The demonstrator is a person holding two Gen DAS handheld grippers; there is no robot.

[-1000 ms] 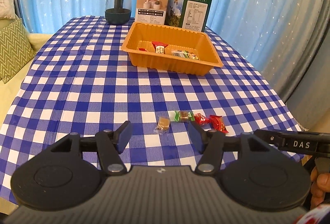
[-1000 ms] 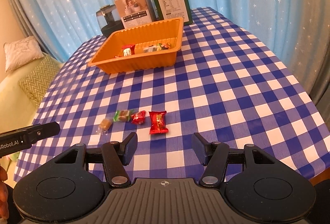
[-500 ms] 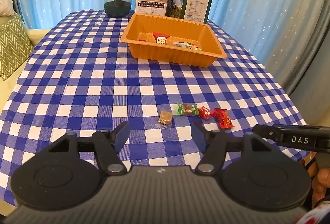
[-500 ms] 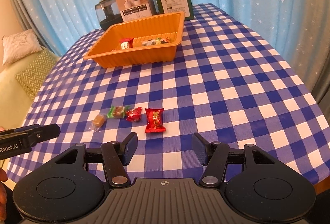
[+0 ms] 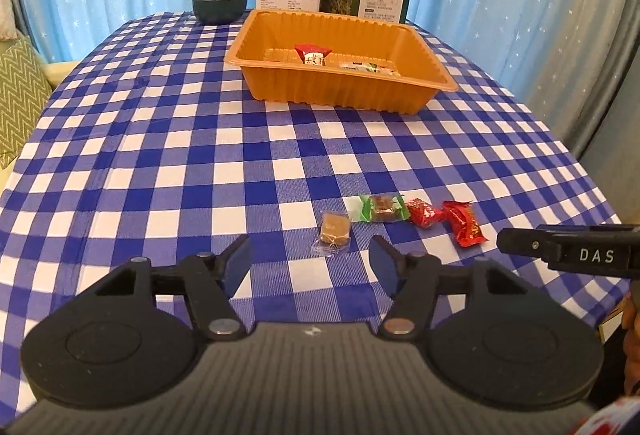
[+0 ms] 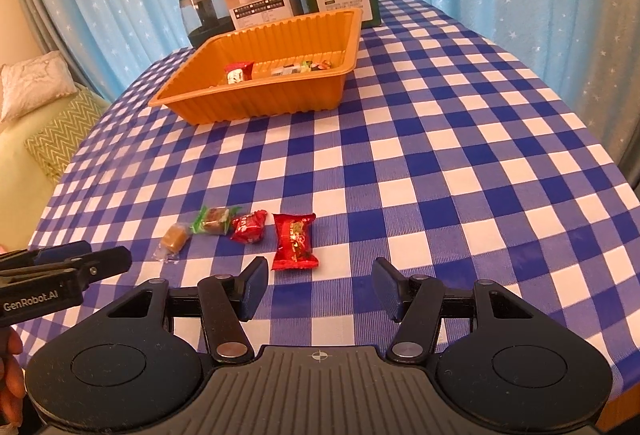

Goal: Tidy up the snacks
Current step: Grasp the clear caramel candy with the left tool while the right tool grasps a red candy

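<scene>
Looking across the blue-and-white checked tablecloth (image 5: 168, 139), I see four wrapped candies in a row: clear-wrapped caramel (image 5: 334, 227), green-wrapped toffee (image 5: 380, 207), small red candy (image 5: 423, 213), larger red packet (image 6: 294, 241). The orange plastic tray (image 5: 340, 91) sits well beyond, nothing between. My left gripper (image 5: 310, 265) and right gripper (image 6: 320, 287) both gape empty. Compared with a second ago, the candies sit nearer my fingers.

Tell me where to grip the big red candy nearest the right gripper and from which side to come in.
Grip the big red candy across its plump middle, not the flat crimped ends. It lies flat with its long axis running roughly away from the right gripper, so descending from above with the open jaws straddling its two long sides looks best. The smaller red candy on its left lies apart, leaving finger room.
</scene>
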